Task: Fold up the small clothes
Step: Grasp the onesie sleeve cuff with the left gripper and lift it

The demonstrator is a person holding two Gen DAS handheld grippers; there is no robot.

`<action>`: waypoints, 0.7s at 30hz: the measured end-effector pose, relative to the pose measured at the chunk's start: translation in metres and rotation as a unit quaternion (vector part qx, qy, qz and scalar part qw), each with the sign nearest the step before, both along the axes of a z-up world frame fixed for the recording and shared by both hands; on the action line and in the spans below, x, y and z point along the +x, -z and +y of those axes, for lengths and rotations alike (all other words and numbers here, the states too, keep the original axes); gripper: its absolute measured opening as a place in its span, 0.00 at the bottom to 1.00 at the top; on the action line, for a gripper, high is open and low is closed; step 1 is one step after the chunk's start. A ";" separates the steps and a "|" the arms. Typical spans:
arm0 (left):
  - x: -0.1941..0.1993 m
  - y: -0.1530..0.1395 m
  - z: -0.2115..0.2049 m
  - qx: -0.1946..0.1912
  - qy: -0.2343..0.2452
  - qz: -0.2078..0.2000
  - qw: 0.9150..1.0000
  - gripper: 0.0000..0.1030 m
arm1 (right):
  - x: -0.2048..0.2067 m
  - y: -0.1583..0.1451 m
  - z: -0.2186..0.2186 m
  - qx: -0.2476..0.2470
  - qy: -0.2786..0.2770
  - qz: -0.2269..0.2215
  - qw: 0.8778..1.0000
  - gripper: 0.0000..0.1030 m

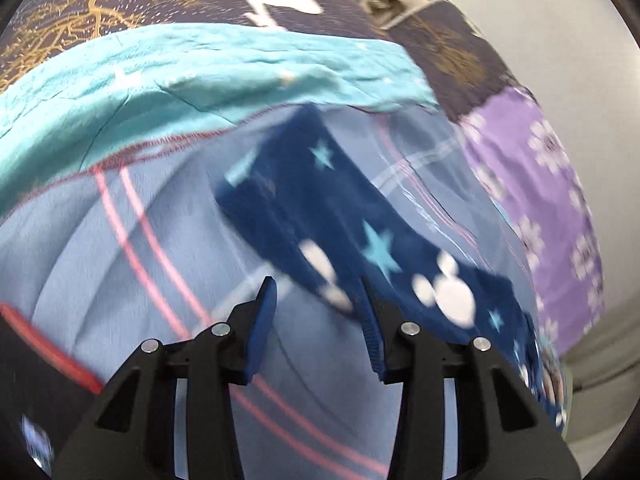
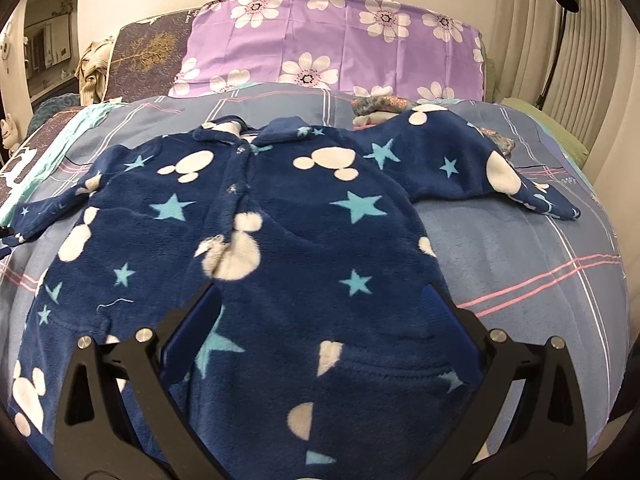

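Right wrist view, item one: plaid bedspread (image 2: 520,248), filling the frame. Item two: navy fleece onesie (image 2: 288,240), spread flat at centre, sleeves out to 9 and 2 o'clock. Item three: right gripper (image 2: 322,320), fingers spread wide above the body, pinching nothing. Item four: left gripper (image 1: 318,304), jaws part-spread beside the left sleeve (image 1: 360,248), gripping nothing. Risk: a blurred, hurried approach may miss the cuff or snag bedspread.

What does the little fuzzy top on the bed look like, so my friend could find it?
Look at the blue plaid bedspread, below the purple flowered pillow. The fuzzy top lies spread flat there, sleeves out. Only it is navy fleece with turquoise stars and white mouse-head shapes.
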State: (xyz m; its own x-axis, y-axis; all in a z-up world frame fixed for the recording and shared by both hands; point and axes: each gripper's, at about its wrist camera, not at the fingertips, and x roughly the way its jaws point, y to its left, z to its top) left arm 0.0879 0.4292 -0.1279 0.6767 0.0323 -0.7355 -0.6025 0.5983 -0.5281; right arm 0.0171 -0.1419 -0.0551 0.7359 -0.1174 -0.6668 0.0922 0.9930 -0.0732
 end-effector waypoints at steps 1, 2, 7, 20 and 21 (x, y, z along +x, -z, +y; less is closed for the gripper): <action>0.005 0.005 0.007 -0.003 -0.010 0.006 1.000 0.42 | 0.001 0.000 -0.001 -0.001 0.002 0.000 1.000 0.98; 0.011 0.011 0.014 -0.010 -0.022 0.010 1.000 0.42 | 0.003 0.000 -0.002 -0.001 0.003 0.000 1.000 0.98; 0.029 0.010 0.024 0.001 -0.046 0.005 0.999 0.42 | 0.009 0.001 -0.006 -0.001 0.006 0.002 1.000 0.98; 0.081 -0.120 -0.076 0.121 0.103 -0.126 0.979 0.06 | 0.023 0.010 -0.031 0.028 0.023 0.011 0.999 0.98; 0.088 -0.138 -0.103 0.139 0.137 -0.147 0.970 0.06 | 0.023 0.010 -0.033 0.034 0.025 0.010 0.999 0.98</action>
